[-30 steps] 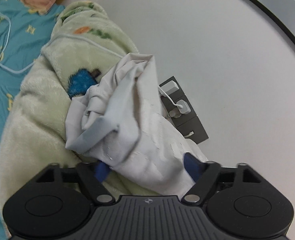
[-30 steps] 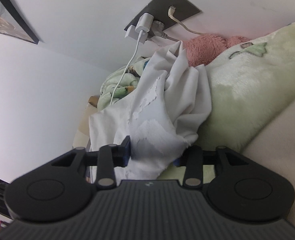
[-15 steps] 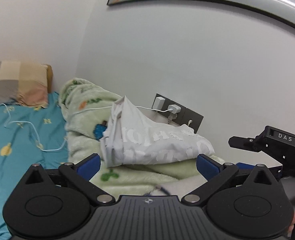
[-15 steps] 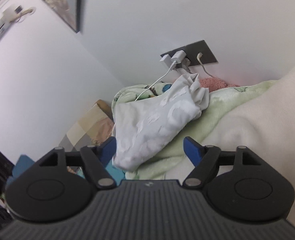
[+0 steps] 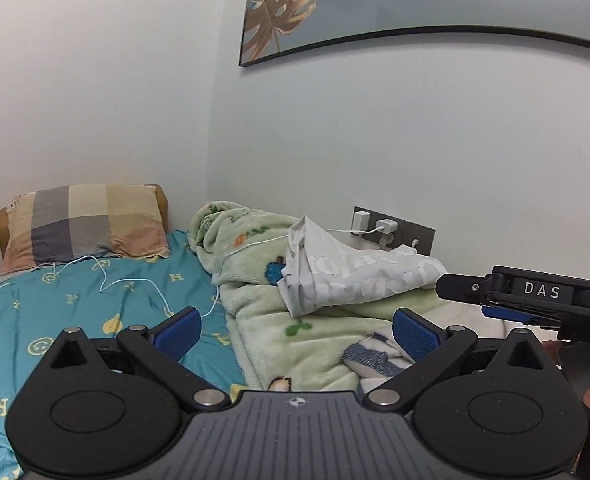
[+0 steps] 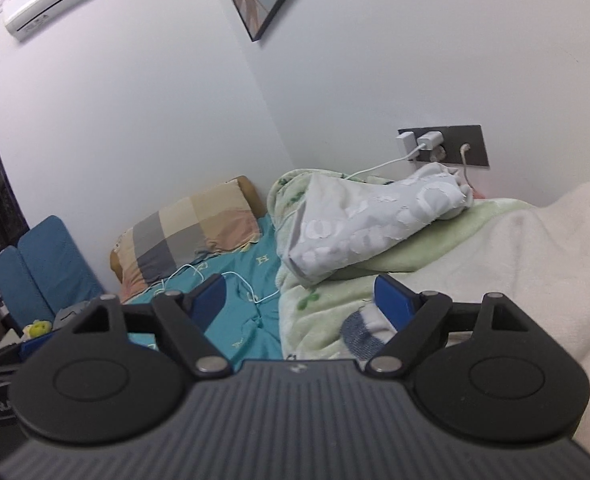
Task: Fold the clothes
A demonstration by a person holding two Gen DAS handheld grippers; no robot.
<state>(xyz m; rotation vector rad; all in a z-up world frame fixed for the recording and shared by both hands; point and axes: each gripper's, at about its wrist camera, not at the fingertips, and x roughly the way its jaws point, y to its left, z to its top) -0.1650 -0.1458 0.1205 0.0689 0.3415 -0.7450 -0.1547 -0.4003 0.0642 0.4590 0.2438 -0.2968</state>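
Folded white T-shirt [image 5: 359, 276] rests on the green fleece blanket [image 5: 271, 320]; left gripper [image 5: 295, 330] and right gripper [image 6: 301, 298] both gape wide, holding nothing.

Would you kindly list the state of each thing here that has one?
white garment: bundled, lying on the green blanket
left gripper: open, empty
right gripper: open, empty
white charger: plugged into the wall socket
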